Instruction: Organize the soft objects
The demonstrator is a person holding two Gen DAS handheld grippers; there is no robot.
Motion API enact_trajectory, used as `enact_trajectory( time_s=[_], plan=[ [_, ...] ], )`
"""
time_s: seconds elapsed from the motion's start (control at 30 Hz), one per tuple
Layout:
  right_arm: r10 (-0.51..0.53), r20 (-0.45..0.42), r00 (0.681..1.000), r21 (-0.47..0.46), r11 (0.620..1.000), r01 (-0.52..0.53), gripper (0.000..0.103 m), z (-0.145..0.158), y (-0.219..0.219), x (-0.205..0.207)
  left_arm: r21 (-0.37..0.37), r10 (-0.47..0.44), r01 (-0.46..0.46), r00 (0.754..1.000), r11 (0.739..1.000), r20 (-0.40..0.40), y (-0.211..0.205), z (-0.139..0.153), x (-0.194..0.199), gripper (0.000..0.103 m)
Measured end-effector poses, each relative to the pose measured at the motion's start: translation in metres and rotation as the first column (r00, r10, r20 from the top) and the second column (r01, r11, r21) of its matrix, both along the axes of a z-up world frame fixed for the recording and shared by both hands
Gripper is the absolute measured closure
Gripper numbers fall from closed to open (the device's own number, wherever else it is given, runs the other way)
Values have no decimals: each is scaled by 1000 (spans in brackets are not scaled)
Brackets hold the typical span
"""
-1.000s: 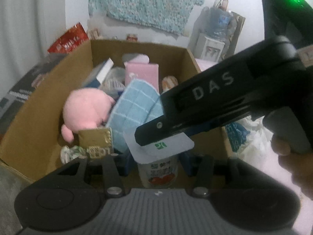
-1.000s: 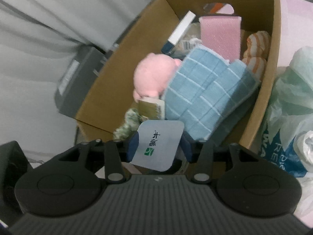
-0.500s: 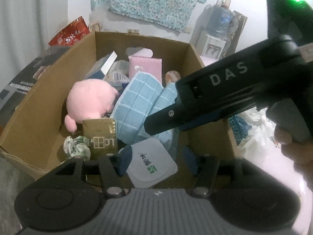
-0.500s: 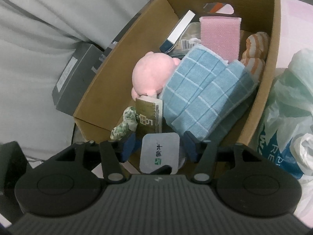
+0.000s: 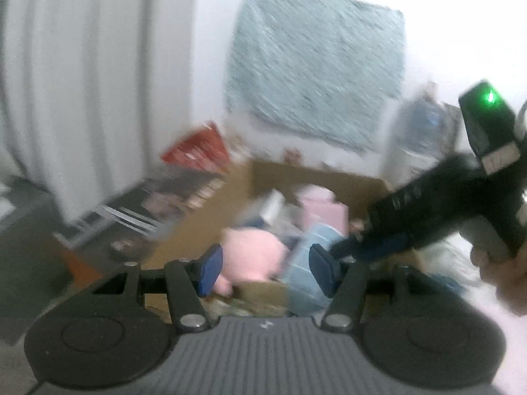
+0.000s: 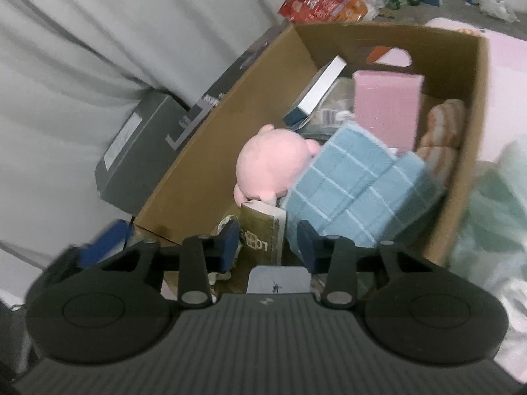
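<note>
Inside cardboard box (image 6: 210, 151): pink plush toy (image 6: 273, 168) beside blue checked cloth (image 6: 355, 194).
Left hand-held gripper (image 5: 265, 271): fingers spread, holding nothing.
Right hand-held gripper (image 6: 266, 245): fingers spread, above the box.

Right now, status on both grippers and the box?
Left gripper open, empty. Right gripper open, empty, above cardboard box. Pink plush and blue towel inside. Nothing blocking.

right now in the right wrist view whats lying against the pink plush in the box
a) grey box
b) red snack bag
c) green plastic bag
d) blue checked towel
d, the blue checked towel leans right up against the pink plush inside the cardboard box.
</note>
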State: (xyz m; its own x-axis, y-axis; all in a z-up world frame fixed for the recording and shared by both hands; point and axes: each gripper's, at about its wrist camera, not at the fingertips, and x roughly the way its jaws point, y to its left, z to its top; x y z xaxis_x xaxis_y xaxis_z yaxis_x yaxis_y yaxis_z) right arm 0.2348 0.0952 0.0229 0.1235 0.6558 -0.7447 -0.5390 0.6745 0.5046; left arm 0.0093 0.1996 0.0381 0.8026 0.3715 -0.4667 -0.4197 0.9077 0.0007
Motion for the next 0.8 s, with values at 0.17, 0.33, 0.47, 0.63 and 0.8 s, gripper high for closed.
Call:
enact_trajectory(
  time_s=[0.17,0.33,0.47,0.63,0.8],
  plan=[
    [55,-43,998,-33,998,-56,73,-24,47,13,32,107,-109,993,994,40,16,3,-15,44],
    [93,-34,995,-105,990,-97,78,-51,95,19,21,179,-180,983,983,34,32,-1,-22,44],
    [113,-68,991,-157,980,-123,79,-72,107,18,23,201,-202,979,979,31,40,-7,-34,44],
    [175,-93,980,-221,956,-192,80,-86,109,5,36,192,-193,981,980,31,40,-13,-36,44],
    [129,-85,988,-133,981,-140,78,-60,91,18,34,171,-172,985,984,28,36,-15,-34,40]
  ],
)
